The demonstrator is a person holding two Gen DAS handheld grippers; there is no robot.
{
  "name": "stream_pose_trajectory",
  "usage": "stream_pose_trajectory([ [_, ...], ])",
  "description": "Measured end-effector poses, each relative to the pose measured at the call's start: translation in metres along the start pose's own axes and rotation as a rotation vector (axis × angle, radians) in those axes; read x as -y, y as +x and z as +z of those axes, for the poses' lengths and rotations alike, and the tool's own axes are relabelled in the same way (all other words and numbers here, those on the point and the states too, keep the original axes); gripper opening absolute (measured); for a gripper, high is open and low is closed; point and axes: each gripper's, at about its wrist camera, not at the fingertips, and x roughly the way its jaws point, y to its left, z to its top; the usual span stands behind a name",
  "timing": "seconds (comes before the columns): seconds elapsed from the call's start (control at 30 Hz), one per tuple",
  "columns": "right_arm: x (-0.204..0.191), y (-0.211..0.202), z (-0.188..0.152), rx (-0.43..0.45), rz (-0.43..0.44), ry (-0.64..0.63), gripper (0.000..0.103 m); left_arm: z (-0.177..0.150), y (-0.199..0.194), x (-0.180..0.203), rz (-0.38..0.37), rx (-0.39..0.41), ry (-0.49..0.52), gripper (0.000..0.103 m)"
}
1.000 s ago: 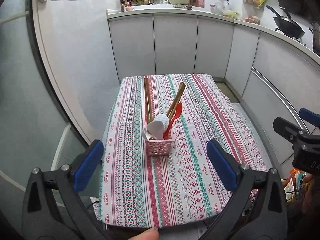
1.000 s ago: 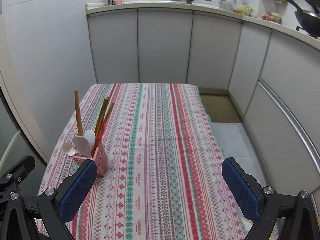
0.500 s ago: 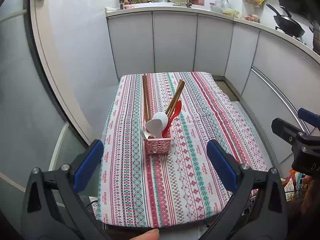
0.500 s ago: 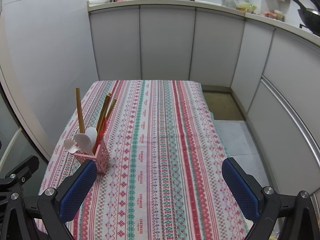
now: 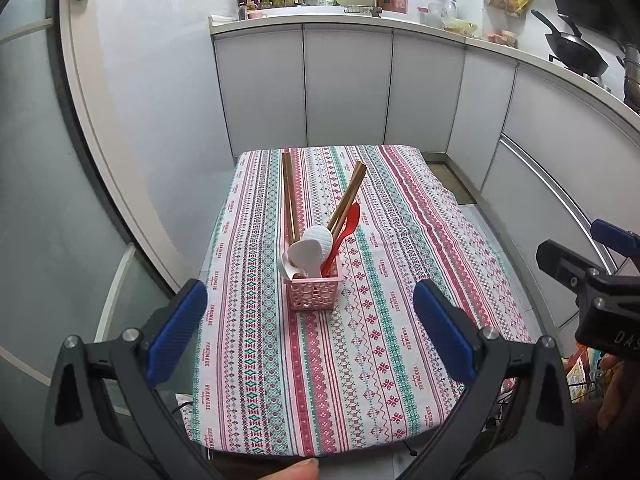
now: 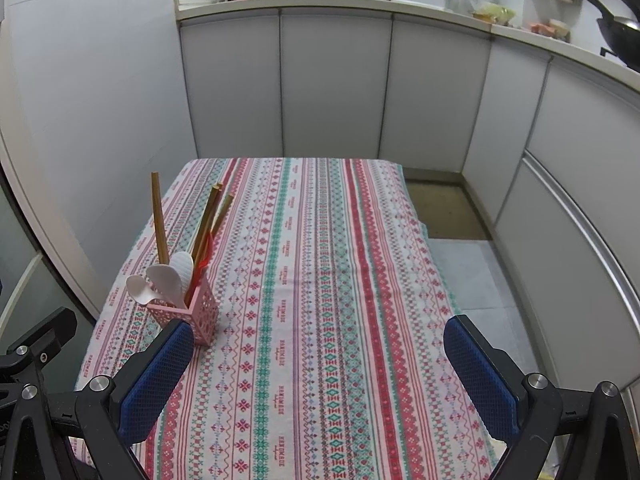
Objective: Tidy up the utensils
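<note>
Blue textured pads line the two fingers of the left gripper (image 5: 310, 332), which hangs spread wide with nothing between its jaws, above the near end of a table covered in a striped, patterned tablecloth (image 5: 400, 240). A fingertip (image 5: 298, 471) of the person shows at the bottom edge of the left wrist view. Straight ahead of that gripper, in the gap between the pads, a small pink perforated basket (image 5: 316, 291) stands upright on the cloth, well apart from both fingers. It holds the utensils: white spoons (image 5: 310, 250) bunched at its near side, a red spoon (image 5: 346, 229) leaning to the right, and brown chopsticks (image 5: 289, 196), one pair nearly upright and another slanting right. The right gripper (image 6: 320, 380) is likewise spread wide and empty, over the near middle of the table; in its own view the basket sits to the left, just past its left pad, whether touching it I cannot tell. Part of the right gripper's black frame also shows at the right edge of the left wrist view. Beyond the table runs a row of pale grey cabinets (image 6: 332, 80) under a countertop (image 6: 320, 2) crowded with small items, and a dark wok (image 5: 576, 54) rests farther along to the right.
</note>
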Motion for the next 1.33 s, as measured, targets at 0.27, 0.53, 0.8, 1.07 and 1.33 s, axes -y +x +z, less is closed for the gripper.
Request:
stream_pose_trajectory([
  [0.27,-0.0014,0.0008,-0.0004,-0.005,0.002,-0.006,0.102,0.0013,0.0004,0.0017,-0.004,-0.004,-0.003,0.102],
  [0.53,-0.0049,0.0006,-0.0004,-0.006,0.006,-0.009,0.102,0.0016,0.0003,0.0017,-0.004,-0.006,-0.003,0.102],
  [0.8,-0.0055,0.0008,-0.0004,-0.005,0.006,-0.007,0.102,0.0013,0.0003,0.0020,-0.006,-0.006,-0.009,0.102],
  [1.07,-0.0054,0.0026,-0.0008,-0.011,0.005,-0.007,0.102,0.0009,0.0014,0.0031,-0.007,-0.011,-0.005,0.102],
  [1.33,-0.0026,0.0053,-0.0013,-0.020,0.012,0.000,0.102,0.0009,0.0032,0.0061,0.001,-0.007,0.007,0.102],
])
